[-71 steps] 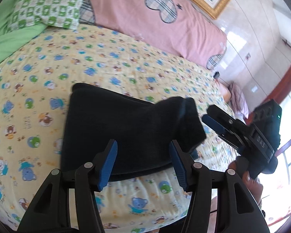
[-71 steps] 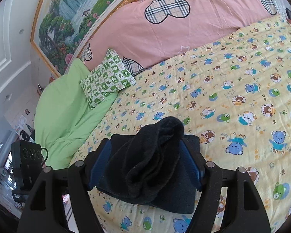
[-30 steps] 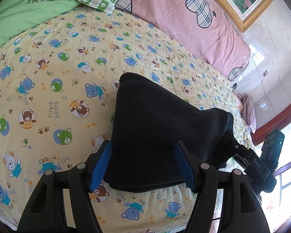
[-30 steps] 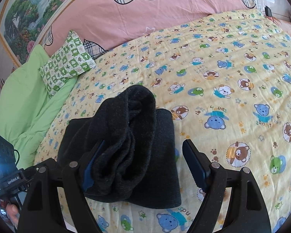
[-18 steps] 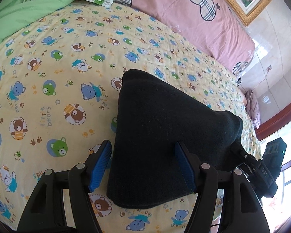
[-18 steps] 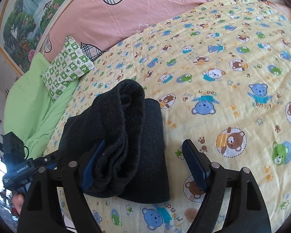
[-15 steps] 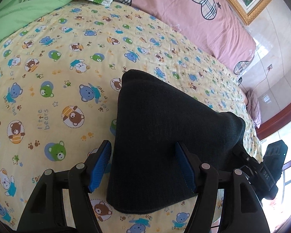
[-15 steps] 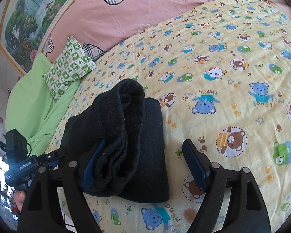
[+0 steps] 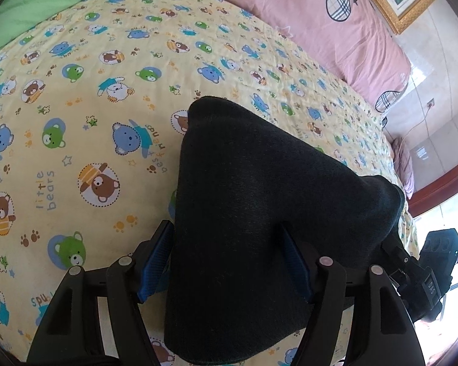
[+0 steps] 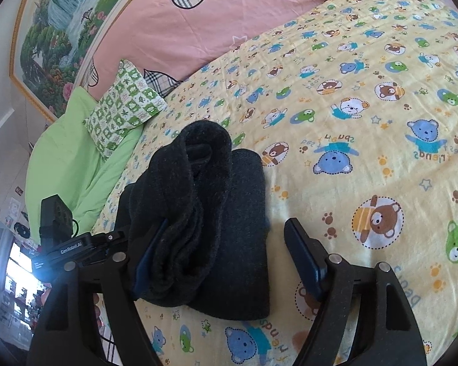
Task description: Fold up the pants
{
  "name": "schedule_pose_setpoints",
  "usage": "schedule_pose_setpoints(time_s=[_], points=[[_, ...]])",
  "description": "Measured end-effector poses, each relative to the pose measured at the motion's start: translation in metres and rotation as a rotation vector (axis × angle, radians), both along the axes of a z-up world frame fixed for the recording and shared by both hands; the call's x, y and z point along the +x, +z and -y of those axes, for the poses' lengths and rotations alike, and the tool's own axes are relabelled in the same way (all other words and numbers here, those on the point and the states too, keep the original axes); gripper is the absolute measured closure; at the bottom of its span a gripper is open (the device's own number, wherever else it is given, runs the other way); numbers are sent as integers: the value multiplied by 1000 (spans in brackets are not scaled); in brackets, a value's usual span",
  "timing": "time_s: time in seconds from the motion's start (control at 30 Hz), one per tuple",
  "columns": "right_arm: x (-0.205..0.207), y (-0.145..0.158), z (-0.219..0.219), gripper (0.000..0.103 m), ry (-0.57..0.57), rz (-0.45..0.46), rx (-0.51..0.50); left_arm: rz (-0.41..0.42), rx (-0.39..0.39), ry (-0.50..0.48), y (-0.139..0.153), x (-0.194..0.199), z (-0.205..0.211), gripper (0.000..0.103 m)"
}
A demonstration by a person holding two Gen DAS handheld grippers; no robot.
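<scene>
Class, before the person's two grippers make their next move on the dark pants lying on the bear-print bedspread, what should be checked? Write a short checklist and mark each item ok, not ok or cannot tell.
1. Left gripper jaws spread, pants between them, not clamped: ok.
2. Right gripper jaws have just been closing, spread; only its left pad touches the cloth: ok.
3. Pants rest on the bedspread: ok.
4. Folded flat: not ok, a bunched roll stands on top.
5. Edges aligned underneath: cannot tell.

Bear-print yellow bedspread (image 9: 107, 97), pink headboard cover (image 10: 229, 24), gilt-framed landscape painting (image 10: 55, 42), possibly tiled wall (image 9: 433, 70)
</scene>
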State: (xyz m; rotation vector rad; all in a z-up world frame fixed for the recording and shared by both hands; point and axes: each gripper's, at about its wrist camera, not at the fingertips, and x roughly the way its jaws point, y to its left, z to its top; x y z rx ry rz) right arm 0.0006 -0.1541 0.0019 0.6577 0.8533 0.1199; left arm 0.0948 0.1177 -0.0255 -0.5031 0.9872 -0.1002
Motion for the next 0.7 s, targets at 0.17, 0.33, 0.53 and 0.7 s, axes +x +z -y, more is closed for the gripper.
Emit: schedule_pose_setpoints(time_s=[0.17, 0.33, 0.53, 0.7], points=[[1, -2, 0, 37, 22, 7, 34, 11, 40, -8, 3, 1, 7, 45], [-1, -1, -3, 44, 35, 12, 59, 39, 66, -27, 11, -3, 13, 61], [-5, 7, -10, 50, 25, 35, 49, 65, 64, -29, 20, -11, 13, 72], [-6, 14, -14, 53, 29, 52, 49, 93, 49, -25, 32, -22, 11, 74]])
